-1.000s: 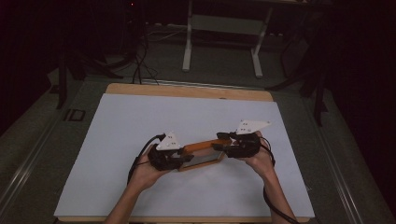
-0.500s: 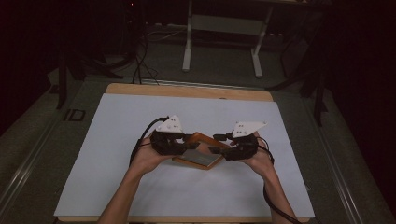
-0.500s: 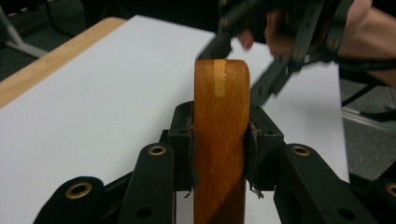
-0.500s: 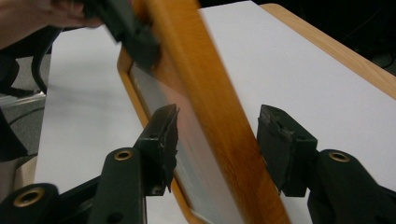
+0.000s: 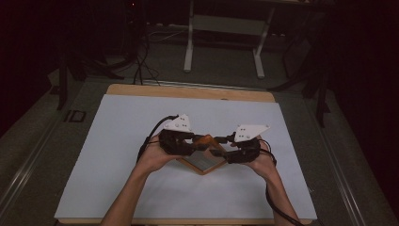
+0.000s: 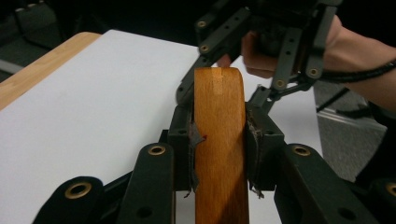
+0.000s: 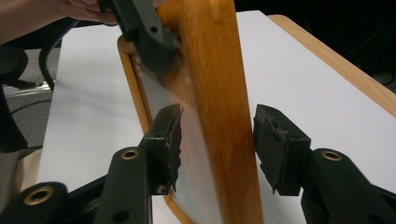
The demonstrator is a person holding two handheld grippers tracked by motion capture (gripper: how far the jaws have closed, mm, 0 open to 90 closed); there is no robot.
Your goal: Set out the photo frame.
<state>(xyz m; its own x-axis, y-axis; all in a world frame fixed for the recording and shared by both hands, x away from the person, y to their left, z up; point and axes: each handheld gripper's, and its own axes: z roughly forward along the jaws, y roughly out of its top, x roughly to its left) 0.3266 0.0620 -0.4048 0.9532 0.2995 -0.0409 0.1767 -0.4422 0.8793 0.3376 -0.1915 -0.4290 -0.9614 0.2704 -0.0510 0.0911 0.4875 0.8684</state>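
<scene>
Wooden picture frame (image 5: 203,157), tilted above the white table (image 5: 117,136) near its front edge; left gripper (image 5: 182,142) clamps its wooden edge; right gripper (image 5: 234,151) jaws, just closing, straddle it unpressed.

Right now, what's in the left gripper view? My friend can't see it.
Two black claw pads squeeze an orange-brown wooden frame edge standing upright between them. Behind it, a hand holds the other claw over a white table.

Dim room, lit table, blurred close views.
</scene>
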